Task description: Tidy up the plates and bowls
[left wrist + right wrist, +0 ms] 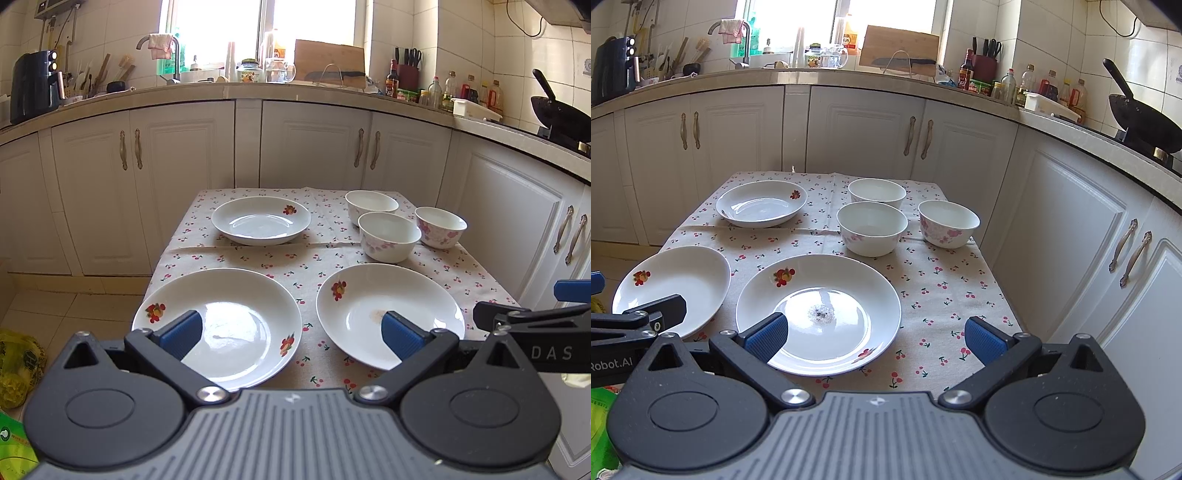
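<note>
Three white plates with fruit prints lie on a cherry-patterned tablecloth [314, 266]: a near left plate [236, 306], a near right plate [391, 306] and a far plate [260, 219]. Three white bowls with pink flowers stand at the far right: a front bowl [389, 236], a back bowl [371, 205] and a right bowl [440, 226]. My left gripper [291, 332] hangs open above the gap between the two near plates. In the right wrist view my right gripper [873, 338] is open over the near right plate [818, 306]; the bowls [872, 227] lie beyond.
White kitchen cabinets [184, 173] and a cluttered countertop [295, 90] ring the table. A black wok [1141, 118] sits on the stove at right. A yellow bag [18, 365] lies on the floor to the left. The table's right edge [1004, 295] is close to the cabinets.
</note>
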{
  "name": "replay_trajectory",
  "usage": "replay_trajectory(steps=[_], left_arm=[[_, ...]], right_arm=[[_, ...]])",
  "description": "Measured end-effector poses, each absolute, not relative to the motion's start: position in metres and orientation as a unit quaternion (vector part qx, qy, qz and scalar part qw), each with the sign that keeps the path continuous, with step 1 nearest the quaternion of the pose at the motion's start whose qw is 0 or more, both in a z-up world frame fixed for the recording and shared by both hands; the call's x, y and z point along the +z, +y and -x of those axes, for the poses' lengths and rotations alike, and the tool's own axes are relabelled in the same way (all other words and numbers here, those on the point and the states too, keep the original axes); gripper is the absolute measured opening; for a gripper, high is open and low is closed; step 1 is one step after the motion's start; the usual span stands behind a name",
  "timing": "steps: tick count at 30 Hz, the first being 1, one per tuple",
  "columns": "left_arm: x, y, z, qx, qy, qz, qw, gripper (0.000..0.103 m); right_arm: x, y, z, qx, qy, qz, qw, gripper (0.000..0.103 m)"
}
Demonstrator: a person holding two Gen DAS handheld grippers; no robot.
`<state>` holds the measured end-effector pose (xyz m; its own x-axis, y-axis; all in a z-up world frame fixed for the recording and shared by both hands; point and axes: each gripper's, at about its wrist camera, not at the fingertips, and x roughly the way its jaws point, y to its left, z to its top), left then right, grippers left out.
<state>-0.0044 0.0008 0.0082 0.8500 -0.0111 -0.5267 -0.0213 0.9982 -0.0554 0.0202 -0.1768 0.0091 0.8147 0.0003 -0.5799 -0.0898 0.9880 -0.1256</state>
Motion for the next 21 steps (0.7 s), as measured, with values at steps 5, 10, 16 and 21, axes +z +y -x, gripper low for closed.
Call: replay_trajectory(steps=[5,10,16,21], left_arm=[[0.0095,0.0014,0.0048,0.002,0.274,0.03,0.961,0.102],[0.0085,0.0007,0.0051,0.002,0.272,0.029,0.962,0.102],[0.0066,-0.0003,0.005,0.001,0.273,0.03,0.962,0.102],[0.0057,0.0,0.0053,-0.001,0.273,0.032,0.962,0.102]], right_arm=[[0.009,-0.1768,-0.0198,0.024,0.303,0.074,0.95,0.103],[0.0087,-0.1768,-0.0196,0.024,0.303,0.074,0.95,0.103],[0.0102,-0.1778,-0.0189,0.023,0.302,0.074,0.95,0.103],[0.0098,-0.1769,-0.0183,0.023,0.301,0.075,0.95,0.103]])
